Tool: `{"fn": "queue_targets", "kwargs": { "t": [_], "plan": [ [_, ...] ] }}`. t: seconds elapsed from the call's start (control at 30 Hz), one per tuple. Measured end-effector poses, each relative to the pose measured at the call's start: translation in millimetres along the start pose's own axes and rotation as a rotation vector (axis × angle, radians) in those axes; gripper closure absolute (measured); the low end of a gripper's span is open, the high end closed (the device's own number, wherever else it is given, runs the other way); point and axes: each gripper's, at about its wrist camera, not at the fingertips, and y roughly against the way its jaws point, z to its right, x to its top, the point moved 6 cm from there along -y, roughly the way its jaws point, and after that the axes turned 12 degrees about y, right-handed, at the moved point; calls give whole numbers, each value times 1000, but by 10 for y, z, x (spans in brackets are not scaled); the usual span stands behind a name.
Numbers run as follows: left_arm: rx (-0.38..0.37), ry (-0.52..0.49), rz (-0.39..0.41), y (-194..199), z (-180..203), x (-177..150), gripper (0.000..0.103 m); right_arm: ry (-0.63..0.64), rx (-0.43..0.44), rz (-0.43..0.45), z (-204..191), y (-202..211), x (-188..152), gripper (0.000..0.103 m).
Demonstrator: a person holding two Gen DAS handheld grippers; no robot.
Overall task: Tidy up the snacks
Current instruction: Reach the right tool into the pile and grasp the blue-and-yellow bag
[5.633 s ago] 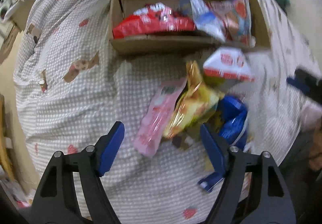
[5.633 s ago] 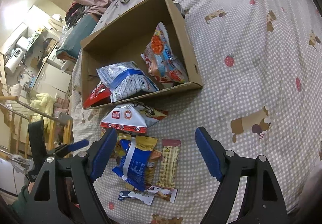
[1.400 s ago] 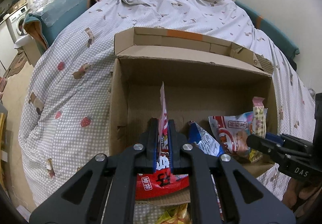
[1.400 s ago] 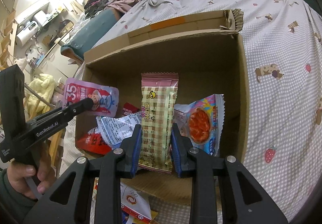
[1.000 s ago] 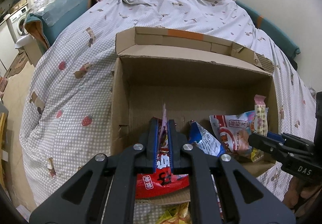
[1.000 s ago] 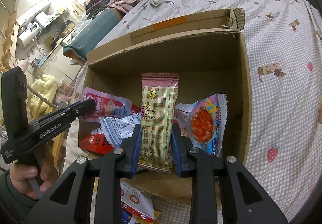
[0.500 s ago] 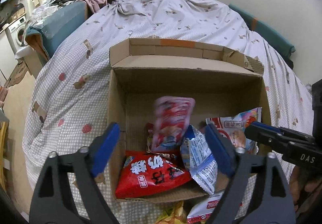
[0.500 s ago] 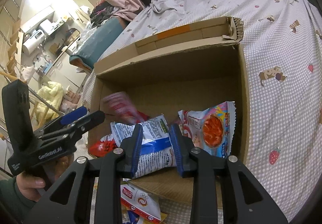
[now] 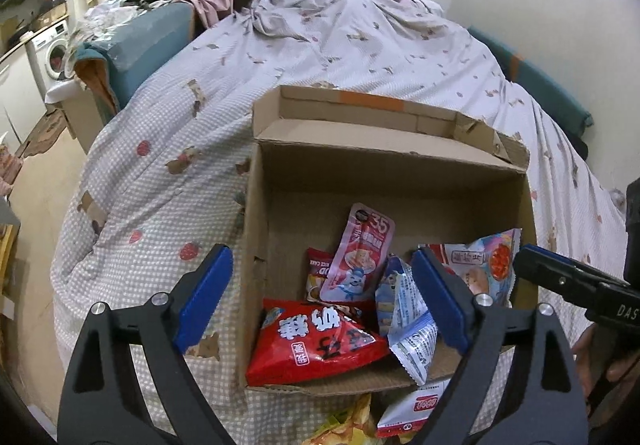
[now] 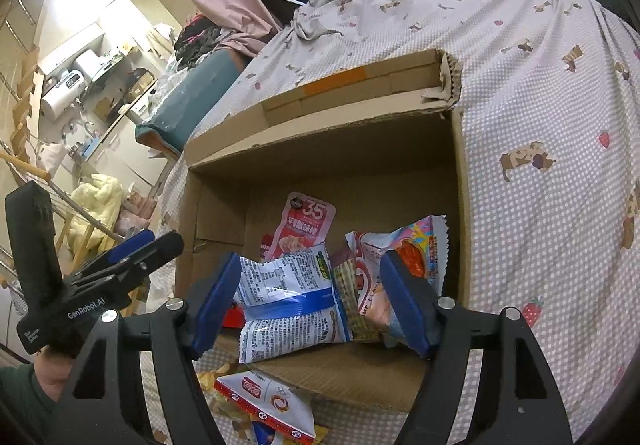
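Cardboard box [image 9: 256, 229] holds five snack packets, both claws empty

Both grippers, left [image 9: 320, 301] and right [image 10: 310, 301], are black plastic with blue-padded fingers [image 9: 202, 297] and a silver screw behind each, white "GenRobot.AI" lettering on the left one's side and a dark green sleeve [image 10: 22, 405] behind it.

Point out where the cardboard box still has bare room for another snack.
Bare floor shows in the cardboard box along its left wall and back wall, beyond the red bag and left of the pink pouch. The front and right are crowded: blue-and-white bag and the colourful packet lie together there.
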Motion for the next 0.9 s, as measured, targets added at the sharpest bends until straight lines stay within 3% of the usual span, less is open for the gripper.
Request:
{"fn": "queue_targets", "kwargs": {
  "t": [0.07, 0.13, 0.2, 0.27, 0.53, 0.9],
  "plan": [
    [-1, 17, -4, 38, -32, -10, 4, -8, -1, 8, 6, 48, -3, 28],
    [-5, 34, -3, 80, -66, -22, 1, -11, -5, 13, -4, 103, -14, 26],
    [-7, 39, -10, 131, -85, -48, 1, -8, -8, 19, -29, 161, -39, 16],
    [-3, 32, -7, 179, -91, -67, 1, -5, -16, 28, -58, 216, -58, 14],
    [26, -7, 14, 386, -129, -158, 1, 10, -22, 29, -180, 387, -121, 13],
    [40, -3, -25, 581, -282, -433, 1, -13, -40, -4, -279, 541, -414, 13]
  ]
}}
